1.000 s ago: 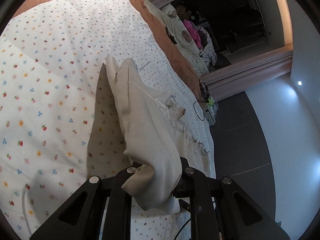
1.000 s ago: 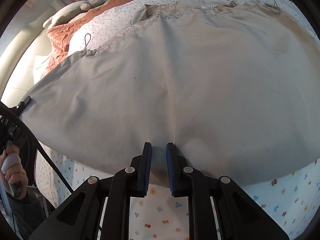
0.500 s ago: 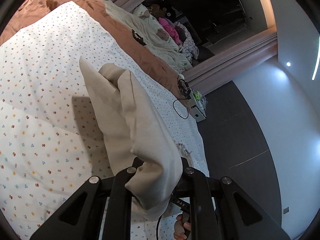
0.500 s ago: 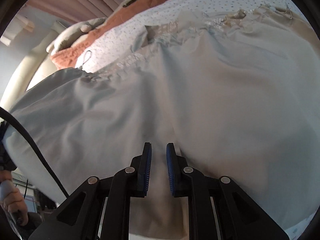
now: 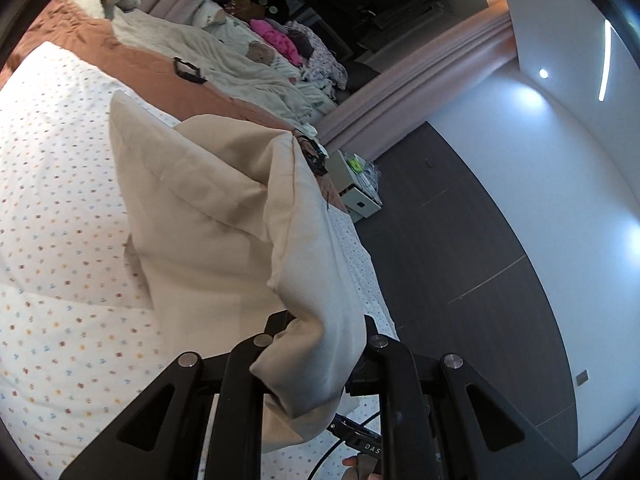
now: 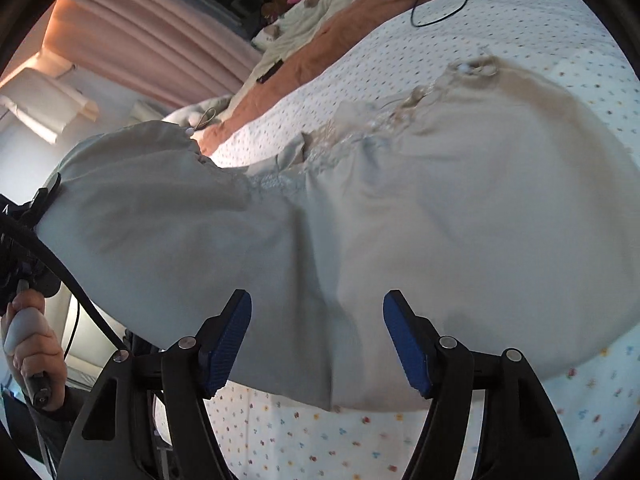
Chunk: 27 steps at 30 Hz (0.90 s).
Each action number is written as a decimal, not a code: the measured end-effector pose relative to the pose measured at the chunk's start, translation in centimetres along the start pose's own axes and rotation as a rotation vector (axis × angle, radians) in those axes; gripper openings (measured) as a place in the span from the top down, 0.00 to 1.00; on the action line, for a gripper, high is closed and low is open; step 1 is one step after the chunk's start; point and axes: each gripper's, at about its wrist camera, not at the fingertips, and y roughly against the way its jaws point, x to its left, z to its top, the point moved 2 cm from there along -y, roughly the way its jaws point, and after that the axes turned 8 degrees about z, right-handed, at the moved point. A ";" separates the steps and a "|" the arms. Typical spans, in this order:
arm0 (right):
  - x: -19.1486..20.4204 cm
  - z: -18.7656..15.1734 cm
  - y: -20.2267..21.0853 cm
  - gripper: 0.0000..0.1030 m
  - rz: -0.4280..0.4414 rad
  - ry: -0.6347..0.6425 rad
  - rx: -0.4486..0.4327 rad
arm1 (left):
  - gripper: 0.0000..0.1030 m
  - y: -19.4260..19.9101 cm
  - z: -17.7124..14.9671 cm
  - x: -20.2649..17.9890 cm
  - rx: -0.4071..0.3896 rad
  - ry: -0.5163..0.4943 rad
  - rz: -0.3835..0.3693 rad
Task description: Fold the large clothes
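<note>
A large cream garment (image 6: pixel 420 220) with a gathered, lacy waist lies spread on the flowered bedsheet (image 6: pixel 500 28). My left gripper (image 5: pixel 316 344) is shut on one edge of that garment (image 5: pixel 224 216) and holds it lifted above the sheet (image 5: pixel 52 184), the cloth draping over the jaws. In the right wrist view the right gripper (image 6: pixel 318 328) has its jaws opening; the blue pads (image 6: pixel 228 336) stand wide apart and press on nothing, with the garment's near hem lying below and between them. At the left edge a hand (image 6: pixel 28 344) grips the other gripper's handle.
A brown blanket (image 5: pixel 132 68) and a rumpled pale quilt (image 5: pixel 248 76) with soft toys cover the far part of the bed. A small white box (image 5: pixel 360 192) stands by the bed's edge over dark flooring (image 5: pixel 460 248). Pink curtains (image 6: pixel 132 36) hang behind; black cables (image 6: pixel 436 4) lie on the sheet.
The left gripper has risen with the cloth's edge, pulling the garment up off the sheet. The right gripper's jaws, shut on the hem before, have spread wide and let it go.
</note>
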 end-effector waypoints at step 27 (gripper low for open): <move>-12.1 -2.3 15.9 0.35 -0.057 -0.240 -0.244 | 0.84 -21.7 -8.4 -14.9 0.349 -0.219 0.055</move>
